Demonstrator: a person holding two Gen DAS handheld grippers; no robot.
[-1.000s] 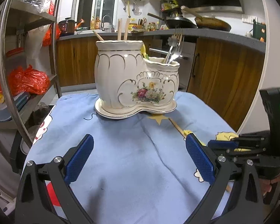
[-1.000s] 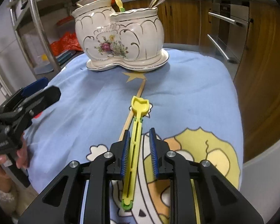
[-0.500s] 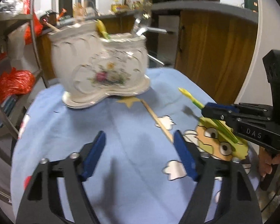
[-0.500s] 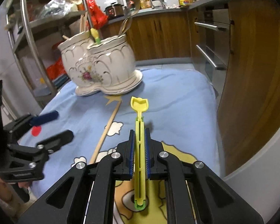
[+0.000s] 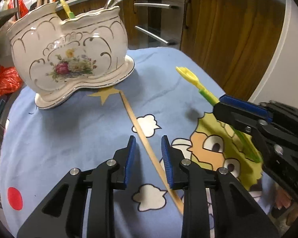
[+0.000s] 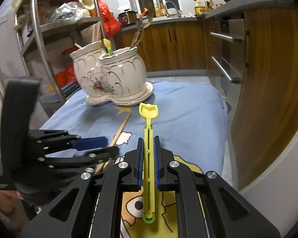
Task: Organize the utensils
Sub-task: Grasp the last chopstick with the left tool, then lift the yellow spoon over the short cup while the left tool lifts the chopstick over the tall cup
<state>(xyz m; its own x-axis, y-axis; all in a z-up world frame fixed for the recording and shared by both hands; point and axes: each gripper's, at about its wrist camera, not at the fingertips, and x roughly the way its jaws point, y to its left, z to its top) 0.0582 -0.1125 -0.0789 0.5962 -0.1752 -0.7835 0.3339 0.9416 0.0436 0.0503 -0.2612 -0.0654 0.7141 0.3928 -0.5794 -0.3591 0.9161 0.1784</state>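
A blue cartoon-print cloth [image 5: 73, 130] covered the table. Wooden cabinets [image 6: 180, 45] and oven handles [image 6: 222, 37] stood behind, a metal shelf rack [image 6: 39, 37] with red bags [image 6: 109, 22] at left.

No readable text is found in either view. Raised lettering on the ceramic utensil holder [image 5: 69, 55] (above its flower motif) is seen, but it cannot be deciphered.

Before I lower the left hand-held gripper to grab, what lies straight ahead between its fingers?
The wooden chopstick on the blue cloth, running between the left hand-held gripper's open fingers; the ceramic holder stands farther off, up left.
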